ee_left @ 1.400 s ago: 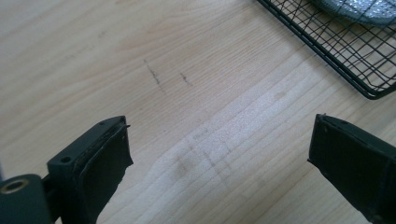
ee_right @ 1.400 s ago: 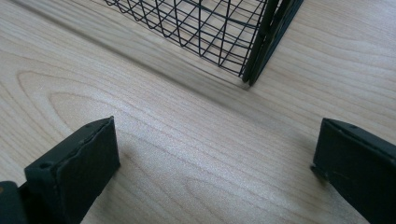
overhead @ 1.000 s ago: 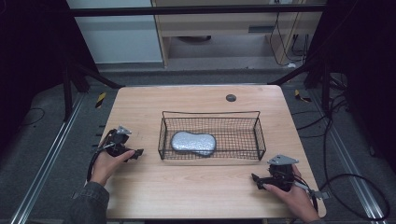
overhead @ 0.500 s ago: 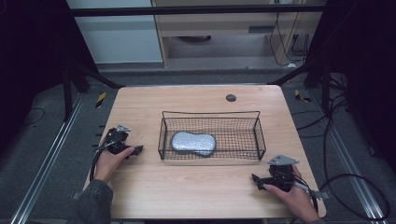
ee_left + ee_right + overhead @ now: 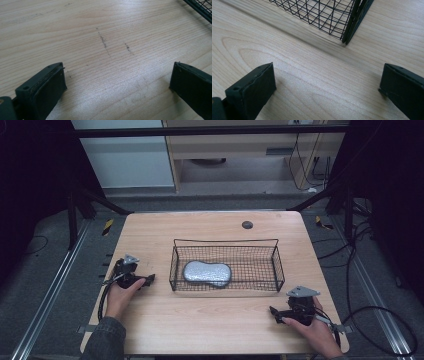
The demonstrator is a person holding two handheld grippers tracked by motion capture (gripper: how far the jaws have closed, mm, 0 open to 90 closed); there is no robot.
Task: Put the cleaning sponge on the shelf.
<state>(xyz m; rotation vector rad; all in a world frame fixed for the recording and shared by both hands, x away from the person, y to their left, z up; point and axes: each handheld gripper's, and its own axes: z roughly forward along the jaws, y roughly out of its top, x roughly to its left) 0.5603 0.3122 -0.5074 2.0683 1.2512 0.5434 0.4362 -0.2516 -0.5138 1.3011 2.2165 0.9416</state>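
A black wire basket (image 5: 276,265) stands mid-table with a silvery, shiny pouch (image 5: 207,273) lying in its left half. My left gripper (image 5: 148,281) rests on the wood left of the basket, pointing toward it; its jaws have just been opening and stand wide apart with only bare table (image 5: 110,62) between them. My right gripper (image 5: 273,312) lies near the table's front right, below the basket's right corner (image 5: 348,37). It is open, and nothing sits between its pads (image 5: 255,87).
A small dark round hole cover (image 5: 247,224) sits near the far edge of the wooden table (image 5: 200,330). Cables trail off both grippers. Metal rails and dark frame posts flank the table; a cabinet stands beyond it.
The left hand has shifted slightly with its gripper beside the basket. The right hand, the basket and the pouch are where they were.
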